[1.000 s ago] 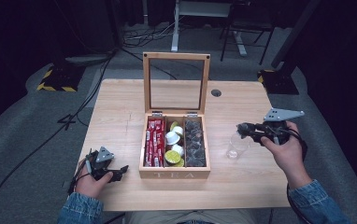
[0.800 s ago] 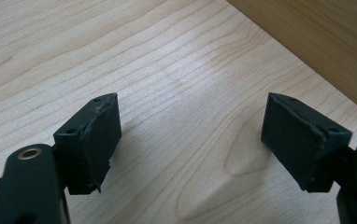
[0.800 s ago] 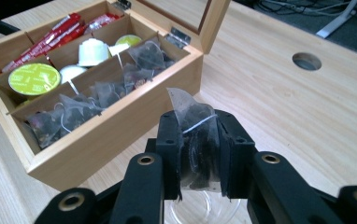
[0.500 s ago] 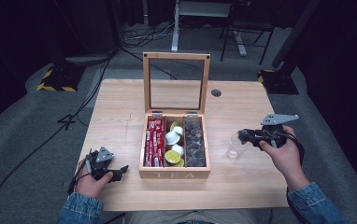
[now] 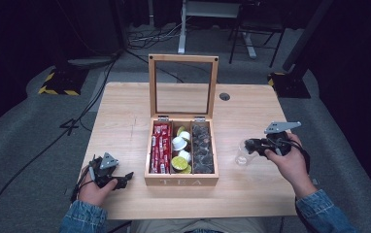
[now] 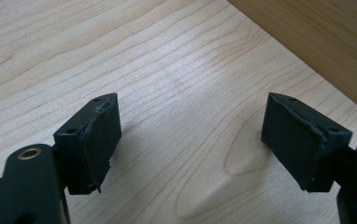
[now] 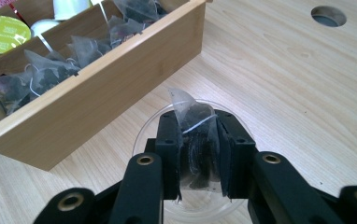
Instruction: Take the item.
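Right now the right hand-held gripper (image 7: 199, 154) is pinching a tea bag (image 7: 196, 140) just above a clear plastic cup (image 7: 193, 205) that is standing on the desk (image 7: 307, 93) beside the wooden tea box (image 7: 97, 98). The bag is thin, soft mesh in a pyramid shape, so it could be clinging to a pad when released, and the light cup could be tipping if the jaws are touching its rim. The left hand-held gripper (image 6: 190, 140) is resting spread and empty.
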The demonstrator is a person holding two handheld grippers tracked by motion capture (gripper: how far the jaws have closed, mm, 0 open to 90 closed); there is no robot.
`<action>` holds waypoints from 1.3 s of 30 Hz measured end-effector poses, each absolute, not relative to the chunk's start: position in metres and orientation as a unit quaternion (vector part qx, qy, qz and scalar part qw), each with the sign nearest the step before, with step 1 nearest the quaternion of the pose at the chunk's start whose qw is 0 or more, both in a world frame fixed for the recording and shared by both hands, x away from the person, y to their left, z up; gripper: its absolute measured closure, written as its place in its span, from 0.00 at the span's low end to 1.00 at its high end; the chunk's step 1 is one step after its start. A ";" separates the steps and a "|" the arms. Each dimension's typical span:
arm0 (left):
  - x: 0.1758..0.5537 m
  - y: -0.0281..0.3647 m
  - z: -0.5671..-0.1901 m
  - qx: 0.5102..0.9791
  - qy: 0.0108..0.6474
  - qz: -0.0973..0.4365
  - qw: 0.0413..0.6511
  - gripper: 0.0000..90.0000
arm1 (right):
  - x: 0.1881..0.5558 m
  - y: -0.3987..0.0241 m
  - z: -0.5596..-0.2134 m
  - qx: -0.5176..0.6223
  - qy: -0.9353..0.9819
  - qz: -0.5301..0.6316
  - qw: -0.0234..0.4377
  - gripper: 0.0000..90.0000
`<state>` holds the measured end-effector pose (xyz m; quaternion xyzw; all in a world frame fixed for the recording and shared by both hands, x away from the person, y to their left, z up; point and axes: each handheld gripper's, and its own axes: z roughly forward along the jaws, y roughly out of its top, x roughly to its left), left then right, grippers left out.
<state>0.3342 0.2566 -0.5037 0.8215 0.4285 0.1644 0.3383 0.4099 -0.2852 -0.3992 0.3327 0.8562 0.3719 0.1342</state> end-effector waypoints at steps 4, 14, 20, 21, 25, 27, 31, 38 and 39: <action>0.335 0.256 -0.504 0.822 0.429 0.162 0.337 0.21 | 0.410 -0.285 -0.403 0.335 0.856 0.371 0.132 0.78; 0.336 0.255 -0.504 0.823 0.429 0.159 0.338 0.18 | 0.409 -0.288 -0.407 0.355 0.841 0.390 0.125 0.52; 0.337 0.255 -0.504 0.823 0.428 0.159 0.337 0.18 | 0.410 -0.288 -0.405 0.356 0.833 0.404 0.124 0.48; 0.337 0.255 -0.504 0.824 0.428 0.159 0.337 0.18 | 0.410 -0.287 -0.404 0.356 0.832 0.407 0.125 0.47; 0.337 0.255 -0.504 0.824 0.426 0.160 0.337 0.18 | 0.409 -0.287 -0.401 0.355 0.829 0.413 0.127 0.45; 0.337 0.255 -0.504 0.825 0.425 0.160 0.336 0.18 | 0.409 -0.287 -0.399 0.355 0.826 0.418 0.127 0.44; 0.337 0.255 -0.504 0.825 0.425 0.160 0.336 0.18 | 0.409 -0.287 -0.394 0.352 0.817 0.438 0.132 0.41; 0.337 0.255 -0.504 0.825 0.425 0.160 0.336 0.18 | 0.411 -0.283 -0.375 0.339 0.805 0.466 0.144 0.39; 0.337 0.255 -0.504 0.825 0.425 0.159 0.336 0.18 | 0.412 -0.282 -0.373 0.338 0.804 0.467 0.145 0.39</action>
